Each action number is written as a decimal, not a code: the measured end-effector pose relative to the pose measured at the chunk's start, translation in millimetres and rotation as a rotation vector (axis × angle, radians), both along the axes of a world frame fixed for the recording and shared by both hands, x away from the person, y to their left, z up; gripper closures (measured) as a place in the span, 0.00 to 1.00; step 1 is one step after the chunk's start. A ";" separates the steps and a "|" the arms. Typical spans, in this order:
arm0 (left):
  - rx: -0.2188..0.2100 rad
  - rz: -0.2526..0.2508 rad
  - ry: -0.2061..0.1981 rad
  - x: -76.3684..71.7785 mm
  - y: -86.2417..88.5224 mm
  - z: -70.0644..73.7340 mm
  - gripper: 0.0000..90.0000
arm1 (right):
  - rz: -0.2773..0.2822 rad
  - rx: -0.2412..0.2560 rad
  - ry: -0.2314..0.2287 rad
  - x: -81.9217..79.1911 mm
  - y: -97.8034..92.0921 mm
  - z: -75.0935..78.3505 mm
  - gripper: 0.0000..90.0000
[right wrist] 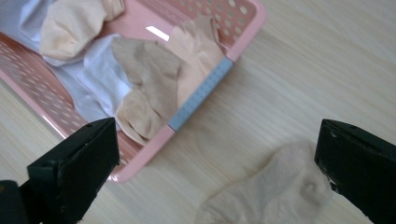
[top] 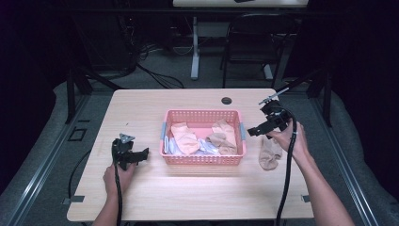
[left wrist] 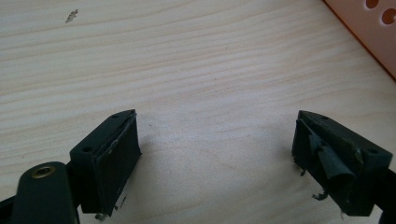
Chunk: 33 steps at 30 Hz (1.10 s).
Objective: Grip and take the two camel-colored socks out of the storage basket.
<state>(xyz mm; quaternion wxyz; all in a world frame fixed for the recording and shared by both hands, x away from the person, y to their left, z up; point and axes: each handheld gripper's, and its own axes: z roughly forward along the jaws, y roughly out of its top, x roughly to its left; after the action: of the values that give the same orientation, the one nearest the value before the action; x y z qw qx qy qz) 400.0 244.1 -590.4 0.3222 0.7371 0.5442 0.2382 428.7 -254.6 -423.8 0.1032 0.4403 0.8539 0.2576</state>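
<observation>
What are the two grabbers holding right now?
Nothing. The left gripper is open over bare table. The right gripper is open above the sock lying beside the basket, not gripping it.

Light wood table (top: pixel 188 193) with pink basket (top: pixel 203 159), beige sock (top: pixel 269 155) beside it.
</observation>
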 end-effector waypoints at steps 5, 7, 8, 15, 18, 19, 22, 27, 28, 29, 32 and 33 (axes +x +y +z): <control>0.000 0.000 0.000 0.0 0.0 0.0 0.16 | 0.041 0.014 -0.020 3.3 19.0 2.4 0.00; 0.000 0.000 0.000 0.0 0.0 0.0 0.16 | 0.059 0.017 -0.027 4.6 25.9 2.4 0.00; 0.000 0.000 0.000 0.0 0.0 0.0 0.16 | 0.064 0.021 -0.033 5.3 29.9 1.8 0.00; 0.000 0.000 0.000 0.0 0.0 0.0 0.16 | 0.113 0.032 -0.030 11.1 53.2 -4.2 0.00; 0.000 0.000 0.001 0.0 0.1 0.0 0.16 | 0.129 0.031 -0.006 15.4 63.3 -10.4 0.00; 0.000 0.000 0.000 0.0 0.0 0.0 0.16 | 0.129 0.031 -0.006 15.4 63.3 -10.4 0.00; 0.000 0.000 0.000 0.0 0.0 0.0 0.16 | 0.136 0.031 0.004 17.6 68.9 -15.0 0.00; 0.000 0.000 0.000 0.0 0.0 0.0 0.16 | 0.150 0.030 0.029 23.1 79.1 -25.1 0.00; 0.000 0.000 0.000 0.0 0.0 0.0 0.16 | 0.159 0.036 0.043 25.0 81.4 -27.3 0.00; 0.000 0.000 0.000 0.0 0.0 0.0 0.16 | 0.155 0.039 0.046 25.9 83.4 -29.5 0.00; 0.000 0.000 0.001 0.0 0.1 0.0 0.16 | 0.172 0.015 0.066 29.9 88.1 -34.1 0.00; 0.000 0.000 0.000 0.0 0.0 0.0 0.16 | 0.168 0.021 0.069 30.6 90.2 -36.6 0.00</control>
<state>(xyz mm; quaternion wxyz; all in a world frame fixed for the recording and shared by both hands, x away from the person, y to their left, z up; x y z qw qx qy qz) 400.1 244.1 -590.5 0.3223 0.7370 0.5442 0.2382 459.4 -164.4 -460.4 0.0471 0.3766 0.8882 0.2590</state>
